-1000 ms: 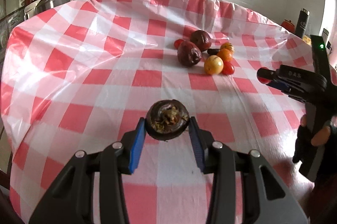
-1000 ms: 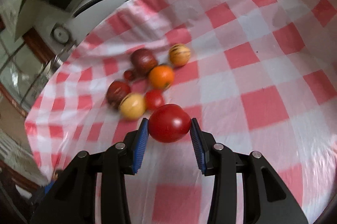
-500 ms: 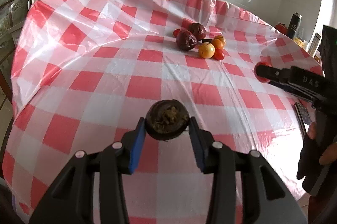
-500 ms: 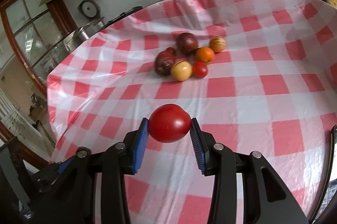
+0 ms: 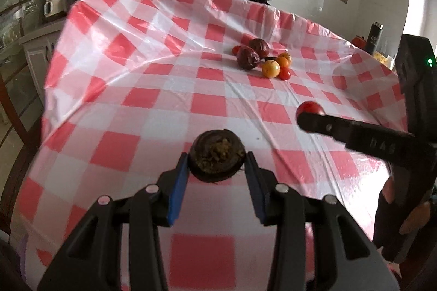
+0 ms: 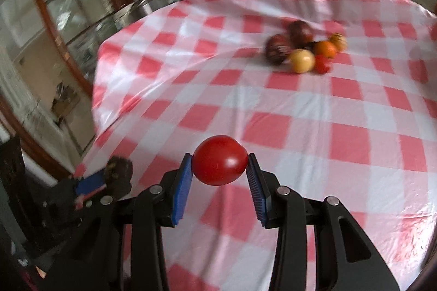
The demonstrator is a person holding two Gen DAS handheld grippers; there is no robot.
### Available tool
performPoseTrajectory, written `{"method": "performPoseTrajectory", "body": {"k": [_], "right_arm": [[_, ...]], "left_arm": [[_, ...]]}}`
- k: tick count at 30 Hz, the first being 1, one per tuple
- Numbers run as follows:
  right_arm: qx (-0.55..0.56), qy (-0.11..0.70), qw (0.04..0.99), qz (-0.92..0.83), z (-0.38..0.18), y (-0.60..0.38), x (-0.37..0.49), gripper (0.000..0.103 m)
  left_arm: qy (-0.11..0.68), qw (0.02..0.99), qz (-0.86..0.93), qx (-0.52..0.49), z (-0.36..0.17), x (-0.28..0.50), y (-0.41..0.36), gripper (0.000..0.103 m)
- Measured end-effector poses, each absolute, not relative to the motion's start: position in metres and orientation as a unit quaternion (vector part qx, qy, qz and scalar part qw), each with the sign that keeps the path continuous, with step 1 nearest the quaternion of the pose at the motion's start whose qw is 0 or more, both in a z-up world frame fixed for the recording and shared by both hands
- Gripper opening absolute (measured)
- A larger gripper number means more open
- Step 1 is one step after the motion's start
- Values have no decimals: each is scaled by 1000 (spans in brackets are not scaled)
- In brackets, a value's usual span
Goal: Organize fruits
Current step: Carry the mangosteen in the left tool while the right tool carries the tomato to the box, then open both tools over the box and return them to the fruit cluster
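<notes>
tablecloth (image 5: 153, 105): red-white checks, fills mid-frame | fruit pile (image 5: 263, 58): upper right of centre, left view; upper right, right view | left gripper (image 5: 217, 164): low centre, pads clamped on dark rotten fruit (image 5: 217, 157), held above cloth | right gripper (image 6: 220, 168): low centre, pads clamped on tomato (image 6: 220, 164), above cloth

Both tongs pulled back from the fruit pile

The left gripper (image 5: 217, 168) and the right gripper (image 6: 220, 172) moved away from the fruit pile (image 5: 262, 58), so it looked smaller and farther ahead of them. The right gripper also rolled until the table (image 6: 341, 132) looked level, and the left gripper showed up beside it.
</notes>
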State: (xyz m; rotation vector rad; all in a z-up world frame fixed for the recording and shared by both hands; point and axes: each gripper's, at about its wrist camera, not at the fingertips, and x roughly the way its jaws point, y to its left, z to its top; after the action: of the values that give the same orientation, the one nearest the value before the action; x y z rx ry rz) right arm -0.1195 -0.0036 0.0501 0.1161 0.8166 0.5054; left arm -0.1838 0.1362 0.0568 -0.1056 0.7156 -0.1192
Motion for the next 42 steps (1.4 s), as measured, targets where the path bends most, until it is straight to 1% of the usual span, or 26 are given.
{"method": "performPoseTrajectory", "body": {"k": [10,15,20,24,29,35,42], "right_arm": [[-17,389,847,362,55,83,-172,40],[-76,391,811,429,48,139,-205,40],[-141,402,765,483,27,192,-240,40],[-207,411,712,530,2,232,-277,40],[-296,441,650,543,-49,276,-306,40],[-336,507,600,520,-108,298,-306,40],[-358,524,586,505,-132,298,-307,40]], "left_arm": [[317,946,8,-74,65,-268,215,42],[320,940,66,-95,50,-314,262,42],[357,920,104,-122,9,-343,300,42],[405,892,141,-141,-33,-360,330,42],[469,852,183,-146,-78,-367,355,42],[525,810,213,-150,-115,-369,373,42],[545,795,217,-155,-131,-369,378,42]]}}
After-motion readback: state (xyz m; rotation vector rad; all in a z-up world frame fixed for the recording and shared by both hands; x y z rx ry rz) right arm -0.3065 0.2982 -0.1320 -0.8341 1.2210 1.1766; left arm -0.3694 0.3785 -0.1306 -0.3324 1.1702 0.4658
